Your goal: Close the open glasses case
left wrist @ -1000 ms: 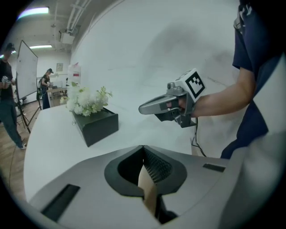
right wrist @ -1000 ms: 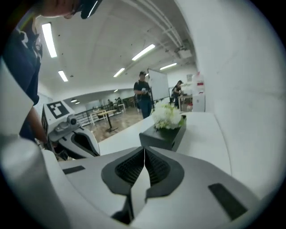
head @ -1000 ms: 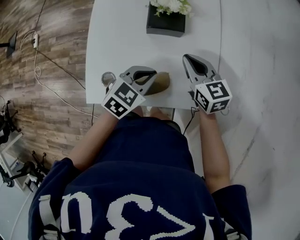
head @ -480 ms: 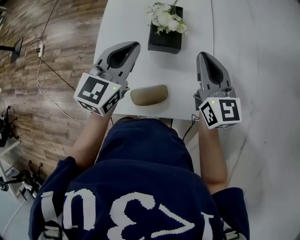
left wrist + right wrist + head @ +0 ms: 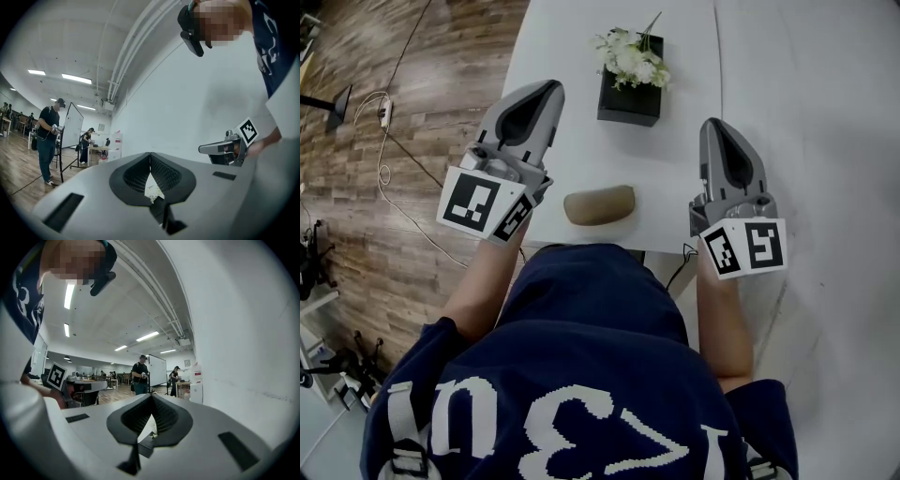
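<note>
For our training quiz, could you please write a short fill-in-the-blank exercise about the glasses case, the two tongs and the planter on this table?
1. The brown glasses case on the white table is ____.
2. In the head view it shows between the left tongs and the right tongs, held by ____ of them.
3. Both tongs have their jaws ____, with nothing between.
4. The flowers in the black planter are ____.
Missing words: closed; neither; shut; white.
</note>
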Demonstrator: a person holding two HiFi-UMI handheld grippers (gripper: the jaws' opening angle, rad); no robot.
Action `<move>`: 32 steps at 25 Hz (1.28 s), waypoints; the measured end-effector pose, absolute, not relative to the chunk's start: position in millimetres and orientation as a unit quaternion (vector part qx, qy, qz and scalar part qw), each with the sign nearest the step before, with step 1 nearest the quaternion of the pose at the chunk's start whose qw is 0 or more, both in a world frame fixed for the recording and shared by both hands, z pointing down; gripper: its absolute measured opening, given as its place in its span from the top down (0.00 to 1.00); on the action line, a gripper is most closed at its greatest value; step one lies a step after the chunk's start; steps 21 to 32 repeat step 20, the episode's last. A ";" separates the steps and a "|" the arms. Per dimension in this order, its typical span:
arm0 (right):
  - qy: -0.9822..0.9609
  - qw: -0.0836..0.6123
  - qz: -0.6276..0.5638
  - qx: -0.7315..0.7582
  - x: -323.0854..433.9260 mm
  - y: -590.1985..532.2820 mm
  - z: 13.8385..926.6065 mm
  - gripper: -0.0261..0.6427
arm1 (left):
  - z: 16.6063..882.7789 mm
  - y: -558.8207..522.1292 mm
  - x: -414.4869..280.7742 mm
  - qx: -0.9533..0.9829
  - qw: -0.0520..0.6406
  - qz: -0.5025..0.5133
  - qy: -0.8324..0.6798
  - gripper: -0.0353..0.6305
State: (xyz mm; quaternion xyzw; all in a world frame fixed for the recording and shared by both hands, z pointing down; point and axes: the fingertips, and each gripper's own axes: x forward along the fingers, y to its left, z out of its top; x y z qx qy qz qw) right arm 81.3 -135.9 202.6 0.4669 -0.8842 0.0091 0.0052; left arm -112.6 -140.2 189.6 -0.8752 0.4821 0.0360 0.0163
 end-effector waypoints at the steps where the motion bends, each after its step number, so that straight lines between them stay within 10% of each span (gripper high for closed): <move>1: -0.884 0.004 0.009 0.467 81.3 -135.3 202.1 0.93 | 188.8 -139.9 -112.8 -0.875 0.018 0.037 0.483 0.92; 32: -0.882 -0.002 0.010 0.472 86.7 -136.0 202.3 0.93 | 184.9 -136.6 -114.0 -0.868 0.030 0.045 0.493 0.92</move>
